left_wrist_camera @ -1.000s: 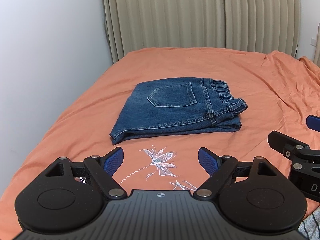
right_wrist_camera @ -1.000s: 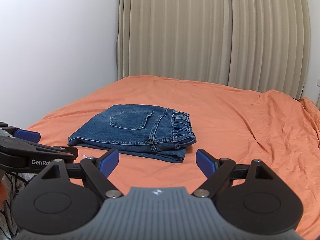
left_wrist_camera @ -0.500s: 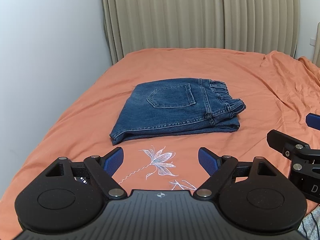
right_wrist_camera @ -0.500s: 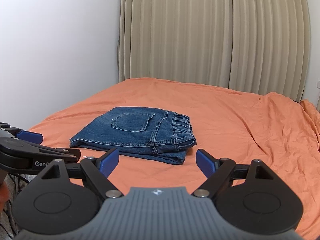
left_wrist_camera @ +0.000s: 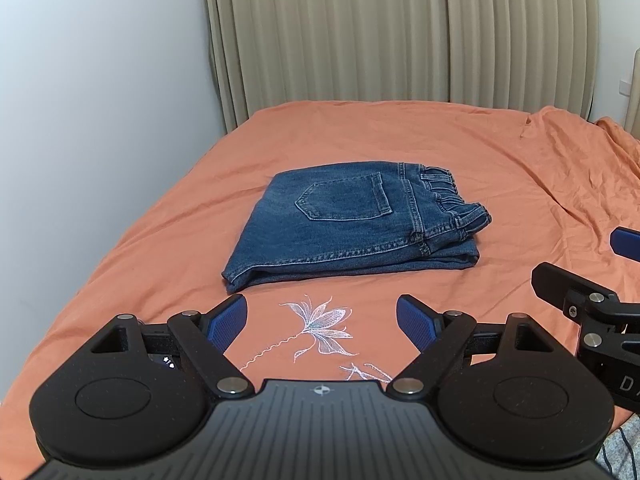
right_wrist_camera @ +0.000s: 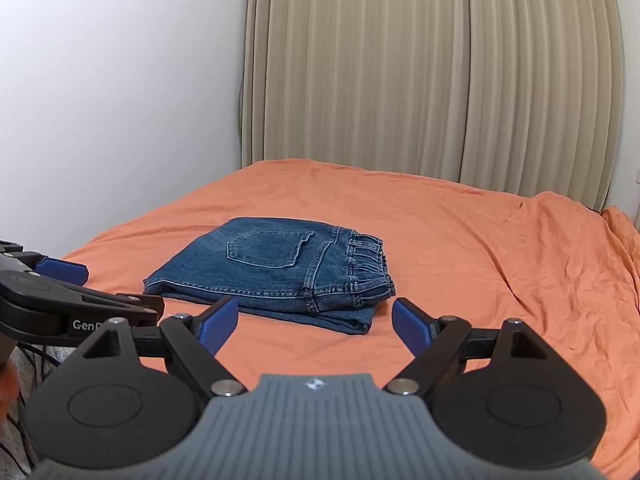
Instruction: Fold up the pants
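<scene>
Blue denim pants (left_wrist_camera: 352, 224) lie folded compactly on the orange bedsheet (left_wrist_camera: 520, 184). Left gripper (left_wrist_camera: 320, 320) and right gripper (right_wrist_camera: 314, 320) hover spread, empty, clear: folding apparently complete.

The folded pants (left_wrist_camera: 352, 224) lie on the bed sheet (left_wrist_camera: 520, 168), near its middle, with the waistband to the right and the pocket on top. Behind the bed hangs the curtain (left_wrist_camera: 400, 32), and the wall (left_wrist_camera: 100, 80) stands along the left side. The left gripper (left_wrist_camera: 320, 316) and the right gripper (right_wrist_camera: 314, 318) hover side by side before the pants, apart from them, and the flower embroidery (left_wrist_camera: 320, 324) lies on the sheet between the pants and the left gripper.
</scene>
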The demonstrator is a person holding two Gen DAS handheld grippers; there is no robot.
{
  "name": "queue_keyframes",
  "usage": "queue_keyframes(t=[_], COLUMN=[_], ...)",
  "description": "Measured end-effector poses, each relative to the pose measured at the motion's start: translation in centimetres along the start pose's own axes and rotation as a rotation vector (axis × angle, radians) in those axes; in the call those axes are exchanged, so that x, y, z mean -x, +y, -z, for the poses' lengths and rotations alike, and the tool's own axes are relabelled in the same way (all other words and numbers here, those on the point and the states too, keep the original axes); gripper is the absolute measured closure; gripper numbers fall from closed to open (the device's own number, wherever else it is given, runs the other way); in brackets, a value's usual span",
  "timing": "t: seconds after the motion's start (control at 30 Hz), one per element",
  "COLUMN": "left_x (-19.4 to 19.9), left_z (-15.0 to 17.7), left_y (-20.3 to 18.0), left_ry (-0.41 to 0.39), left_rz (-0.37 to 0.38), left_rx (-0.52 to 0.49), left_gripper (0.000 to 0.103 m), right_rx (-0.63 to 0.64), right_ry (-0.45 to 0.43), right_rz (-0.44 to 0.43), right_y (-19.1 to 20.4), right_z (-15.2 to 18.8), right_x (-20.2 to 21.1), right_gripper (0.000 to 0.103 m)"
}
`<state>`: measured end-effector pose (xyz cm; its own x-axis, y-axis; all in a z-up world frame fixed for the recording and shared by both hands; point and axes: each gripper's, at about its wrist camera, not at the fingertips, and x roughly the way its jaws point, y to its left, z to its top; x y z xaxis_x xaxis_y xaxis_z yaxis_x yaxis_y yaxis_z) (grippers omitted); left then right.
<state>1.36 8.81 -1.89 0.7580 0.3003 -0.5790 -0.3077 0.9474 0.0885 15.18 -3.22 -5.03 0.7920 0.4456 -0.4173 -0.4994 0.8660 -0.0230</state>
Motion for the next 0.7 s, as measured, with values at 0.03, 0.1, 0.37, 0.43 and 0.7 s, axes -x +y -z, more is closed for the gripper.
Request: queue_keyframes(t=[0.03, 0.1, 0.37, 0.43, 0.7], left_x=[0.03, 0.1, 0.18, 0.18, 0.32], left_z=[-0.02, -0.06, -0.11, -0.09, -0.04], left_y=[0.0, -0.01, 0.0, 0.0, -0.15], left_ry=[-0.001, -0.001, -0.003, -0.003, -0.003], left_rz=[-0.001, -0.001, -0.002, -0.002, -0.002], left_rx=[0.0, -0.001, -0.001, -0.001, -0.005], left_gripper=[0.004, 0.004, 0.005, 0.005, 0.004], right_rx=[0.001, 0.002, 0.003, 0.003, 0.003], right_ry=[-0.001, -0.002, -0.007, -0.008, -0.009], right_rz=[0.0, -0.001, -0.002, -0.003, -0.004], right_y=[0.0, 0.02, -0.02, -0.07, -0.12], right_z=[-0.02, -0.01, -0.08, -0.1, -0.13], right_x=[0.05, 0.11, 0.31, 0.38, 0.43], right_gripper=[0.023, 0.023, 0.023, 0.023, 0.023])
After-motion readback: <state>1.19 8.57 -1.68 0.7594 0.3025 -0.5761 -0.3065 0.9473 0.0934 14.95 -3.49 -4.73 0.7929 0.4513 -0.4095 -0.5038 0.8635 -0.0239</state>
